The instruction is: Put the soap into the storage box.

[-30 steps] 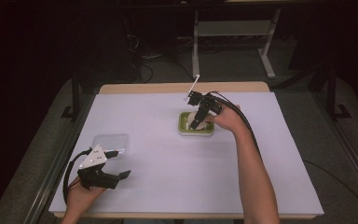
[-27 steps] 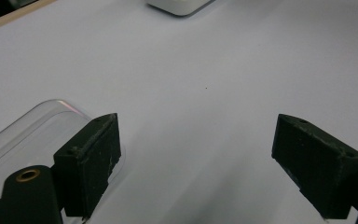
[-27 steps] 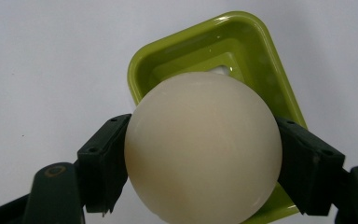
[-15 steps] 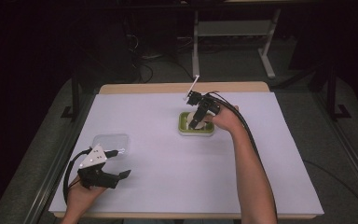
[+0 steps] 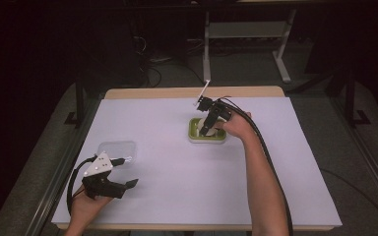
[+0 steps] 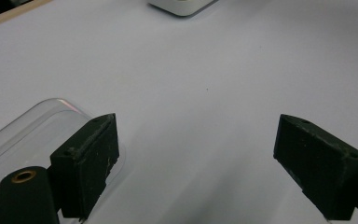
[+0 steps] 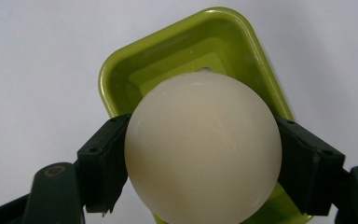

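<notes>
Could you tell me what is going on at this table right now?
A person is working with a handheld gripper in each hand. The right gripper is clamped on a cream-white ball, holding it over a green container at the far middle of the white table. Whether the ball is going in or coming out can't be told. The left gripper rests near the front left edge with its jaws wide open, holding nothing, right beside a clear plastic lid lying flat on the table.

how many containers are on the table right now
2. A green container sits right of centre toward the far edge, under the right gripper, which holds a white ball. A clear container lies near the left edge, just beyond the left gripper.
</notes>
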{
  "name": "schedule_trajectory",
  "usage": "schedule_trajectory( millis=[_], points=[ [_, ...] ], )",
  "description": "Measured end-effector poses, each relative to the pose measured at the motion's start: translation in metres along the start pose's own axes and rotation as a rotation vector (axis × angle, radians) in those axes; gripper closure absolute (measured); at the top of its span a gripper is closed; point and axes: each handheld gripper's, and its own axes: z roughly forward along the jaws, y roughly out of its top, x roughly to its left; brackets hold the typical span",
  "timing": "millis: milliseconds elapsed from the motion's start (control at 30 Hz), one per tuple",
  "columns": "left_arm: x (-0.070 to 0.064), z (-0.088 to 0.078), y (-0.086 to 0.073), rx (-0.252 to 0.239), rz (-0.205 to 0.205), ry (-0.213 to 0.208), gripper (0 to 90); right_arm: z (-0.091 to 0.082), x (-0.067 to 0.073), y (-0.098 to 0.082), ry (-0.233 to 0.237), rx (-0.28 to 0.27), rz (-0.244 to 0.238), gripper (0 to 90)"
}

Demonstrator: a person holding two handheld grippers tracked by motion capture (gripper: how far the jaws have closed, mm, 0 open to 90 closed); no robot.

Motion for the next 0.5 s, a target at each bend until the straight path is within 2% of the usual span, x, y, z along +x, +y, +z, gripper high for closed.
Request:
schedule_trajectory(
  millis=[500],
  points=[
    [0.0008, -0.0002, -0.0003, -0.003, 0.004, 0.001, 13.6, 0.0075, -0.0039, -0.0004, -0.002, 0.018, 0.009, 24.1]
  ],
)
